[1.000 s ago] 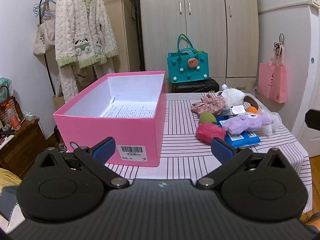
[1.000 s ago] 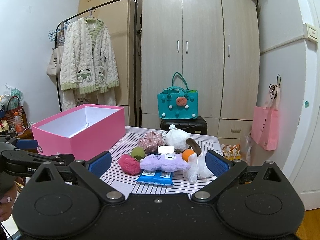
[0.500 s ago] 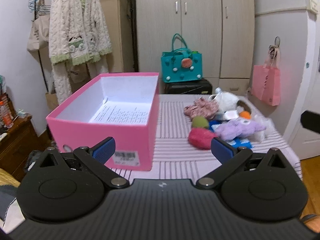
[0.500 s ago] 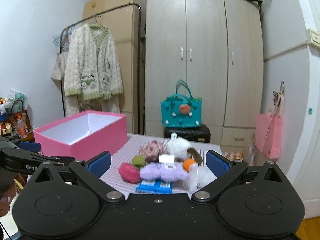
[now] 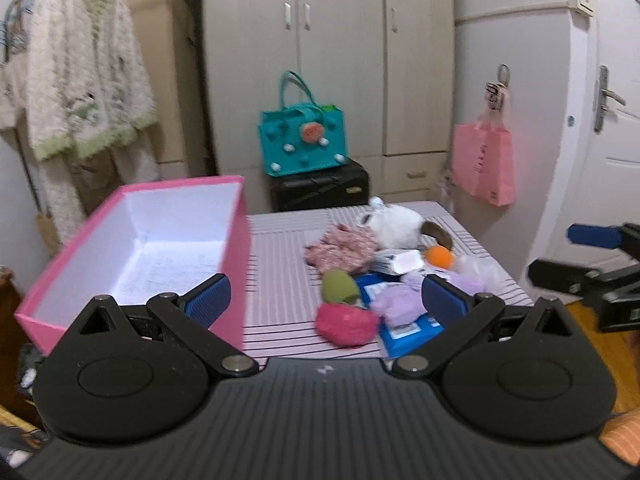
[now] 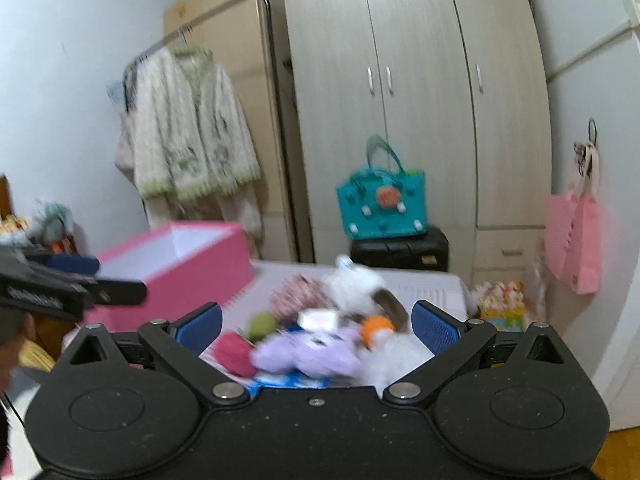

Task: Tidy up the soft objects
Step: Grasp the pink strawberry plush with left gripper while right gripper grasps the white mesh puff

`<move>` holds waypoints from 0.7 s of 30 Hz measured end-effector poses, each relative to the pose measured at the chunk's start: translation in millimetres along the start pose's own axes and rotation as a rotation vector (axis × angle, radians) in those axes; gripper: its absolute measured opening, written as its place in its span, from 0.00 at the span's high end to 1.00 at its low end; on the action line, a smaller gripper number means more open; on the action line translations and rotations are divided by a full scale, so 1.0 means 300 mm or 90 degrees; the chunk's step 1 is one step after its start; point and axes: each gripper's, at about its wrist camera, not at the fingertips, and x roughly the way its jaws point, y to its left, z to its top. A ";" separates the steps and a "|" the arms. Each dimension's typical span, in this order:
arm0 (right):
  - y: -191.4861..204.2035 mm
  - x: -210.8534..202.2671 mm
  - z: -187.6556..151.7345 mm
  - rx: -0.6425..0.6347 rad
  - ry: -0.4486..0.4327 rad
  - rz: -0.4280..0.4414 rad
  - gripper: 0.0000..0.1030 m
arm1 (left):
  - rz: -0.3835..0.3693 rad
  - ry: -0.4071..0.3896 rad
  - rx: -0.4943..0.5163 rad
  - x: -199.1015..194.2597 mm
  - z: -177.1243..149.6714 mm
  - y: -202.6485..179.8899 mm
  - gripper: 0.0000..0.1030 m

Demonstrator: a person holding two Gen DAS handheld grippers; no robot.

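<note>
An open pink box (image 5: 132,252) with a white inside stands on the left of the striped table (image 5: 280,292); it also shows in the right wrist view (image 6: 176,264). A pile of soft things lies to its right: a pink fuzzy ball (image 5: 346,322), a green ball (image 5: 339,287), a purple plush (image 5: 400,300), a white plush (image 5: 394,224), a floral scrunchie (image 5: 342,246) and an orange ball (image 5: 438,257). My left gripper (image 5: 326,302) is open and empty above the table's near edge. My right gripper (image 6: 316,324) is open and empty, close over the purple plush (image 6: 308,350).
A blue wipes pack (image 5: 404,326) lies under the plush. Behind the table stand a wardrobe (image 5: 332,60), a teal bag (image 5: 302,140) on a black case, and a clothes rack with a white cardigan (image 5: 76,92). A pink bag (image 5: 484,164) hangs on the right wall.
Both grippers have moved toward the pile of soft things, the left one swinging right from the box. Both stay open and empty.
</note>
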 end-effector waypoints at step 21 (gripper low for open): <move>-0.234 0.316 -0.149 -0.060 0.145 0.030 0.21 | -0.034 0.162 0.096 0.366 -0.059 -0.046 0.39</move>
